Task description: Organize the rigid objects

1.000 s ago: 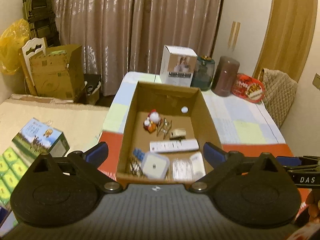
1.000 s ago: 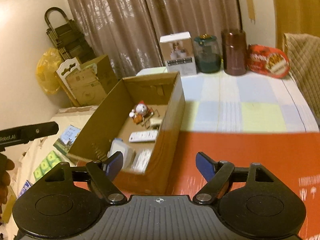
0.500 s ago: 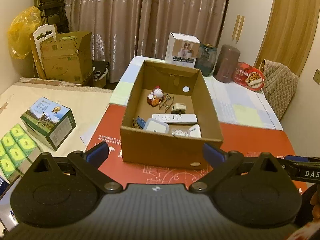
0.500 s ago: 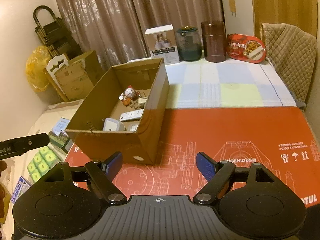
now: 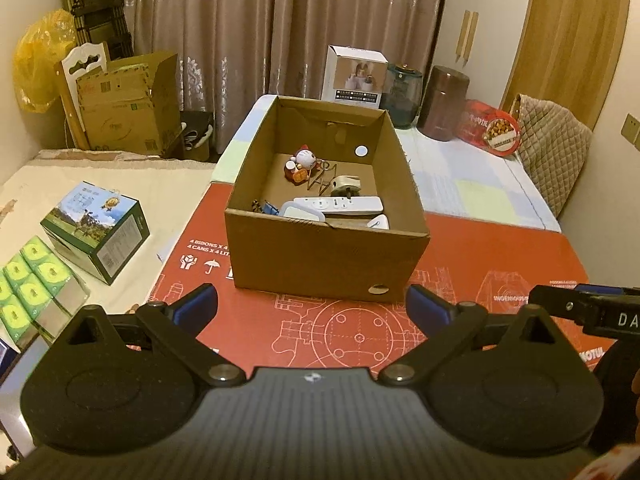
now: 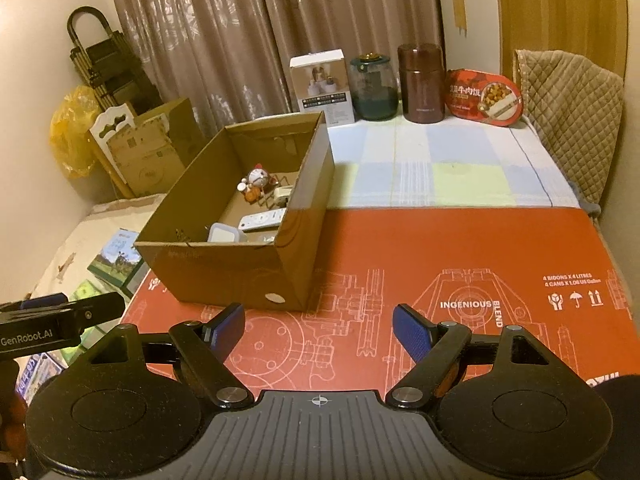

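Both the left gripper (image 5: 312,308) and the right gripper (image 6: 319,329) hang empty with jaws spread above the red cardboard sheet (image 6: 460,248), short of the cardboard box (image 5: 326,256) where the remote (image 5: 338,204) and cat figurine (image 5: 299,164) lie gathered, probably so each can be picked out.

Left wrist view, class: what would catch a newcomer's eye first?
An open cardboard box stands on a red printed sheet, holding a cat figurine at the back and a white remote nearer the front. Both grippers, left gripper and right gripper, hover open and empty before it.
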